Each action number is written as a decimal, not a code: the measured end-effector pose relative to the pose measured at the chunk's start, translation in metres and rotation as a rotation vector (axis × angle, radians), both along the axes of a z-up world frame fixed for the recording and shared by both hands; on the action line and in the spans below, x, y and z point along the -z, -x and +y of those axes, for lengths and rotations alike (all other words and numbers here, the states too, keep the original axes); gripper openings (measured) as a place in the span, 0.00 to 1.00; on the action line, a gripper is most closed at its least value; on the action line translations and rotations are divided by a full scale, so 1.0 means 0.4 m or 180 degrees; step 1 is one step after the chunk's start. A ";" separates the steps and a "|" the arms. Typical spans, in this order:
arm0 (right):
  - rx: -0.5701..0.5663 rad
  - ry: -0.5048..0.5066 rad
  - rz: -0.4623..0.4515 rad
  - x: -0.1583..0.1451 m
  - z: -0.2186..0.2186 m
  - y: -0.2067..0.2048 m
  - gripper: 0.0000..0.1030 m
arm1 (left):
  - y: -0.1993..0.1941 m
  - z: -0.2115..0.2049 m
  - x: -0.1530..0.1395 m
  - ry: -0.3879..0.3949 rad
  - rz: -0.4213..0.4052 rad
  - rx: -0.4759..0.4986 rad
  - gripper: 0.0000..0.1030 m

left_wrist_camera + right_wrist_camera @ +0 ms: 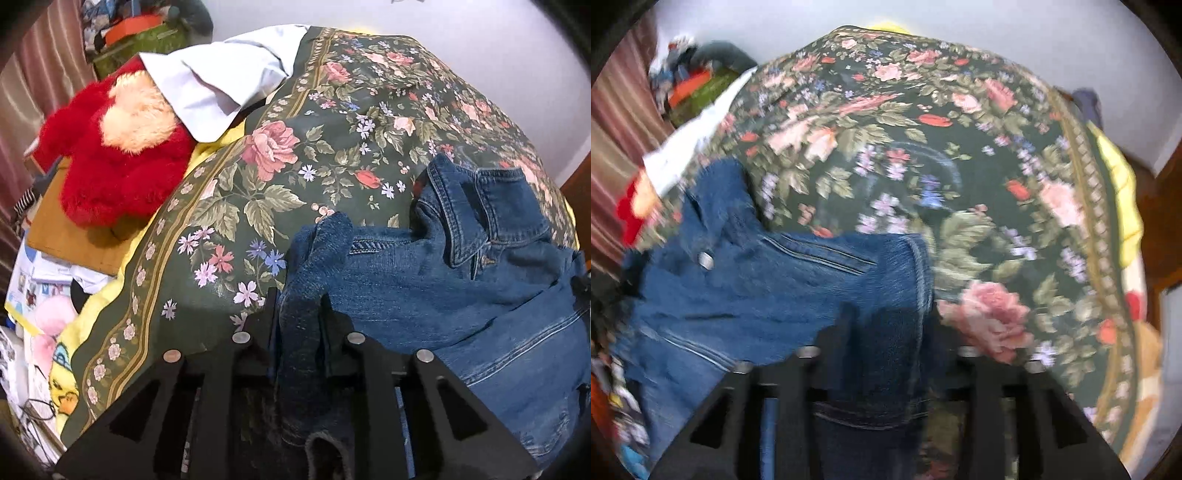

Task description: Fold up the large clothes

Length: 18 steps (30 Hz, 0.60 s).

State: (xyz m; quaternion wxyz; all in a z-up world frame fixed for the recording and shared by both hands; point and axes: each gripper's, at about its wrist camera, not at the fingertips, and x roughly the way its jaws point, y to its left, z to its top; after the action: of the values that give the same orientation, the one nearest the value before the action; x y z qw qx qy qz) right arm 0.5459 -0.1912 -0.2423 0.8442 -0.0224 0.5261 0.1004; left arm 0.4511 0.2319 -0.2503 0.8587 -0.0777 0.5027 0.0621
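Observation:
A blue denim jacket [461, 280] lies on a dark green floral bedspread [295, 166], collar up toward the far side. My left gripper [299, 306] is shut on a bunched fold of the jacket's left shoulder or sleeve, which rises between its black fingers. In the right wrist view, which is motion-blurred, the denim jacket [757, 280] spreads to the left, and my right gripper [890, 325] is shut on its right edge near a stitched seam. The floral bedspread [942, 166] fills the rest of that view.
A red plush toy [110, 166] and a pale pillow [221, 88] lie at the bed's far left. Boxes and clutter [44, 280] sit beside the bed on the left. A yellow blanket edge [1119, 192] and wooden frame [1160, 236] show on the right.

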 end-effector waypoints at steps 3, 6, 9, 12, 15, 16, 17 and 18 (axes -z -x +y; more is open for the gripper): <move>0.0066 0.0328 -0.0188 0.004 -0.019 0.023 0.88 | 0.005 -0.012 -0.003 -0.0107 0.0002 0.0026 0.21; 0.0088 0.0163 -0.0105 0.001 -0.049 0.042 0.88 | 0.009 -0.018 -0.015 -0.0151 0.0056 0.0004 0.24; 0.0105 0.0095 -0.0146 -0.041 -0.065 0.085 0.88 | 0.028 -0.027 -0.041 -0.0215 0.0092 -0.0024 0.25; 0.0043 0.0145 -0.0282 -0.102 -0.061 0.142 0.88 | 0.065 -0.041 -0.091 -0.0302 0.0008 -0.0015 0.25; -0.0037 0.0137 -0.0428 -0.166 -0.051 0.203 0.88 | 0.118 -0.061 -0.156 -0.0377 -0.0134 0.0041 0.25; -0.0062 0.0111 -0.0495 -0.198 -0.048 0.234 0.88 | 0.141 -0.069 -0.182 -0.0393 -0.0195 0.0069 0.25; -0.0077 0.0085 -0.0538 -0.218 -0.046 0.253 0.88 | 0.161 -0.075 -0.204 -0.0406 -0.0250 0.0090 0.25; -0.0098 0.0042 -0.0595 -0.247 -0.044 0.282 0.88 | 0.183 -0.083 -0.228 -0.0421 -0.0312 0.0112 0.25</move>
State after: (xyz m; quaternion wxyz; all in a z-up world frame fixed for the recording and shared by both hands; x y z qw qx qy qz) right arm 0.4330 -0.2088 -0.1434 0.8878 -0.0453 0.4452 0.1074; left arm 0.3777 0.1985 -0.1591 0.8865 -0.0149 0.4561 0.0762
